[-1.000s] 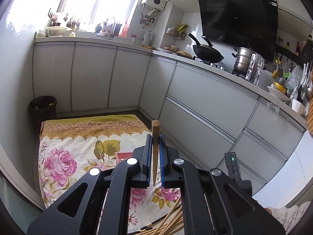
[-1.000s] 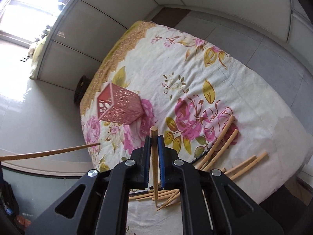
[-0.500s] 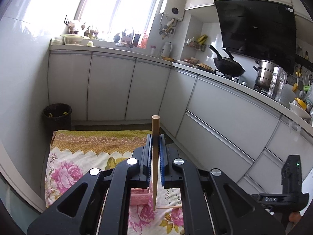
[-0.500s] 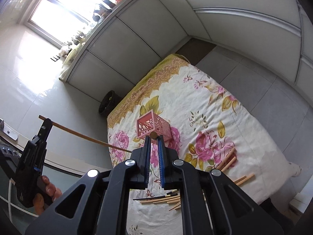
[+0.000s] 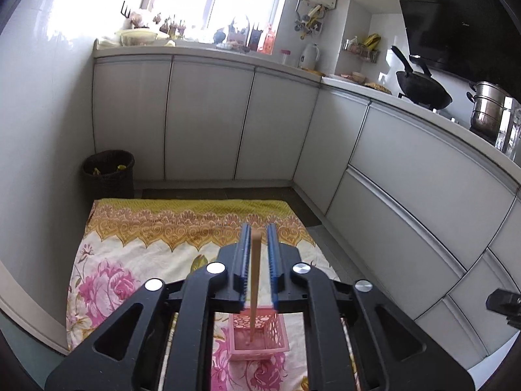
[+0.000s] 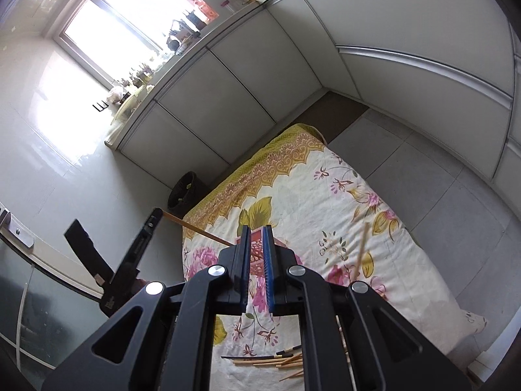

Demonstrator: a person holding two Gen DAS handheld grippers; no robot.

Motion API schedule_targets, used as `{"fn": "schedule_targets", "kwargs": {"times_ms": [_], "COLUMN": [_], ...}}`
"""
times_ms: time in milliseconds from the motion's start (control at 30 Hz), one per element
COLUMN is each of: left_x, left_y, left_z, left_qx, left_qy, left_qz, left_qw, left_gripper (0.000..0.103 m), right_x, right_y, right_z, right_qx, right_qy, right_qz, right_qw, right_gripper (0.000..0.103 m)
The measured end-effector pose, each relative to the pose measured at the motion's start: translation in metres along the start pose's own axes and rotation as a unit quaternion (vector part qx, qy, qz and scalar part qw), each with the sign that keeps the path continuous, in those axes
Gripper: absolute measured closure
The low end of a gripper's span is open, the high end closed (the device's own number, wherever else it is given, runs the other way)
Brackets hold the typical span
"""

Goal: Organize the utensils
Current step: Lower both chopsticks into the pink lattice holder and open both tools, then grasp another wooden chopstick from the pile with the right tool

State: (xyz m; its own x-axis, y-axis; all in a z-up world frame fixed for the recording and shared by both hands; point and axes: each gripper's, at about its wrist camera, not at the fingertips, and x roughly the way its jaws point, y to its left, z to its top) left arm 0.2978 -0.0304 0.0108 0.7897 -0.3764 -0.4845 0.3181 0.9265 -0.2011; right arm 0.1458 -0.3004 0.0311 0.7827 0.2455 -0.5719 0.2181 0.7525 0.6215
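Left wrist view, left hand-held gripper (image 5: 257, 260) just parting, chopstick (image 5: 254, 280) loose over pink basket (image 5: 260, 342), right hand-held gripper (image 6: 257, 257) together.

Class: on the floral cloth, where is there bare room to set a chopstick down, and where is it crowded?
Free: the floral cloth between pink basket and gold border, and left of the basket. Crowded: the near edge, around the chopstick pile.

Cabinets (image 5: 208, 120) and a dark bin (image 5: 109, 173) hem the floral cloth (image 6: 302, 195); its far half lies bare.
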Motion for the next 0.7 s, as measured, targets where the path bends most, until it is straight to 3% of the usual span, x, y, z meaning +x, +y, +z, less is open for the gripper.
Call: {"fn": "schedule_targets", "kwargs": {"times_ms": [33,133,267,300,333,367,467,533,600,700], "left_x": [0.000,-0.017,-0.044,-0.052,-0.060,-0.067,-0.101,-0.125,-0.142,-0.152], "left_y": [0.002,0.007,0.009,0.009,0.008,0.009,0.010,0.011,0.012,0.009], "left_z": [-0.003,-0.006,0.004,0.006,0.008,0.009,0.009,0.004,-0.001,0.001], "left_qx": [-0.004,-0.009,-0.012,-0.010,-0.010,-0.012,-0.021,-0.022,-0.028,-0.034], "left_qy": [0.003,-0.029,-0.056,-0.065,-0.072,-0.078,-0.106,-0.123,-0.138,-0.136], "left_qz": [-0.001,-0.001,-0.022,-0.024,-0.028,-0.034,-0.049,-0.064,-0.072,-0.084], "left_qw": [1.0000,0.9995,0.9981,0.9976,0.9970,0.9963,0.9930,0.9901,0.9875,0.9865], "left_gripper": [0.076,0.076,0.076,0.076,0.076,0.076,0.068,0.063,0.060,0.054], "right_x": [0.001,0.007,0.032,0.043,0.056,0.071,0.106,0.121,0.135,0.150], "right_y": [0.001,-0.001,-0.021,-0.031,-0.042,-0.058,-0.111,-0.155,-0.188,-0.208], "right_z": [0.003,0.008,0.011,0.012,0.011,0.010,0.005,-0.003,-0.015,-0.030], "right_qx": [0.000,0.004,0.010,0.012,0.013,0.021,0.040,0.085,0.132,0.175], "right_qy": [-0.002,0.002,0.036,0.052,0.073,0.100,0.147,0.175,0.217,0.240], "right_qz": [0.001,-0.001,-0.051,-0.070,-0.092,-0.112,-0.183,-0.216,-0.219,-0.211], "right_qw": [1.000,1.000,0.998,0.996,0.993,0.988,0.971,0.957,0.942,0.931], "right_gripper": [0.095,0.095,0.094,0.092,0.082,0.072,0.069,0.069,0.069,0.071]}}
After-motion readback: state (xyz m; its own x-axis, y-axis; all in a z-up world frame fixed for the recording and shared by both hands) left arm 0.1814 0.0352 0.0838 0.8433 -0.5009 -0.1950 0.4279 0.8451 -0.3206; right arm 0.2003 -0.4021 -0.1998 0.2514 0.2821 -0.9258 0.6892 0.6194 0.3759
